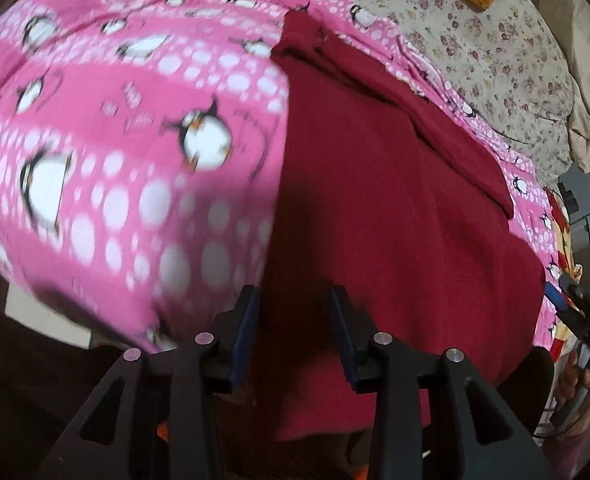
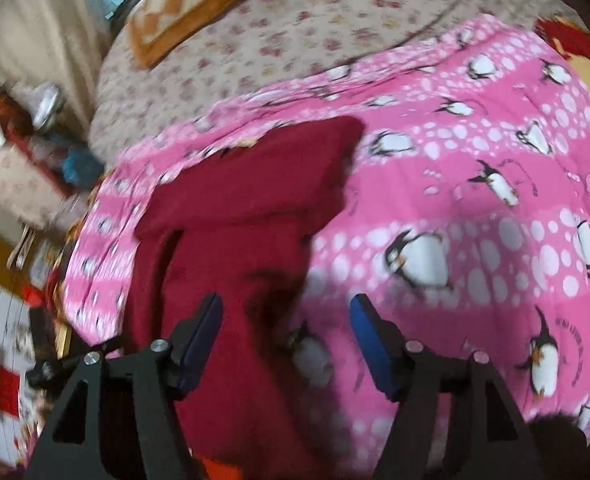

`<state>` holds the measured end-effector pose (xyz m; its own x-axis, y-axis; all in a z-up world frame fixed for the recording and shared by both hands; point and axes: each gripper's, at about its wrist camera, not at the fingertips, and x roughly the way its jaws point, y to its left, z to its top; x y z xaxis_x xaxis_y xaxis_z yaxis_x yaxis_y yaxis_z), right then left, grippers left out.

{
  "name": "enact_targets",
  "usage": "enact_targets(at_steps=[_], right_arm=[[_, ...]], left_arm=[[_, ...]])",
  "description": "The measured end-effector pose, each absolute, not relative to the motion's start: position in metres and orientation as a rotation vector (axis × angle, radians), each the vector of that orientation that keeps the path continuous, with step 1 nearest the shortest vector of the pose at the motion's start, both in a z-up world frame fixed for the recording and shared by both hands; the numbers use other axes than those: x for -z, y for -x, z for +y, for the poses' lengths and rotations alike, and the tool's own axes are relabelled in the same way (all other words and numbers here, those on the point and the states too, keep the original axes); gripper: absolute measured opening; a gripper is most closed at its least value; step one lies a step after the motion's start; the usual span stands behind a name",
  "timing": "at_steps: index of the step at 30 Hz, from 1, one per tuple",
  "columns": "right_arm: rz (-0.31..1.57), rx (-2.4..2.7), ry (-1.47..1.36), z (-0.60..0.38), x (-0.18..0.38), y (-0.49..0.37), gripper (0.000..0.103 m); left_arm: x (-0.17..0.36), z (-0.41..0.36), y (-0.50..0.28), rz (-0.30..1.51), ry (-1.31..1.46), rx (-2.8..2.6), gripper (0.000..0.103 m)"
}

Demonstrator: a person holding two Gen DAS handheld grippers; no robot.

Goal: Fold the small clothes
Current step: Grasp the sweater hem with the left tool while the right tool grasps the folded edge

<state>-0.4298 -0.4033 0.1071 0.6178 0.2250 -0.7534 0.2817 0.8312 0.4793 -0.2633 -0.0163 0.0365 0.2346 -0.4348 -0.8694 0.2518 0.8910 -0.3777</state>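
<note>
A dark red garment point(image 1: 395, 220) lies spread on a pink penguin-print sheet point(image 1: 115, 140), with a folded strip along its right side. My left gripper point(image 1: 295, 312) is open just above the garment's near left edge, nothing between its blue pads. In the right wrist view the same red garment point(image 2: 247, 216) lies on the pink sheet point(image 2: 475, 200), its far part folded over. My right gripper point(image 2: 287, 320) is open wide above the garment's near right edge, empty. The right gripper also shows at the left wrist view's right border point(image 1: 587, 320).
A floral bedsheet point(image 2: 295, 40) covers the bed beyond the pink sheet. An orange-and-cream checked cushion point(image 2: 187, 4) lies at the far side. A beige curtain and window point(image 2: 55, 20) stand at the left. Clutter and boxes point(image 2: 27, 152) sit beside the bed.
</note>
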Motion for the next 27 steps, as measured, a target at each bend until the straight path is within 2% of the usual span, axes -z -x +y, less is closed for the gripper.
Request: enact_targets(at_steps=[6,11,24,25,27], right_arm=[[1.006,-0.031,-0.552,-0.378,-0.099,0.450,0.075],[1.096,-0.050,-0.540,-0.366,-0.077,0.460,0.075],[1.185,-0.075,-0.523,-0.345,-0.050,0.460,0.078],[1.186,-0.076,-0.530,-0.346,-0.049,0.460,0.078],[1.179,-0.078,-0.549,-0.348,-0.047,0.460,0.078]], left_arm=[[-0.011,-0.003,0.293,1.318,0.185,0.464,0.023],[0.012,-0.001,0.308,1.376,0.202,0.472,0.026],[0.029,-0.001,0.301,1.417,0.334,0.462,0.026],[0.030,0.002,0.301,1.425,0.348,0.469,0.025],[0.030,0.005,0.300,1.437,0.389,0.508,0.008]])
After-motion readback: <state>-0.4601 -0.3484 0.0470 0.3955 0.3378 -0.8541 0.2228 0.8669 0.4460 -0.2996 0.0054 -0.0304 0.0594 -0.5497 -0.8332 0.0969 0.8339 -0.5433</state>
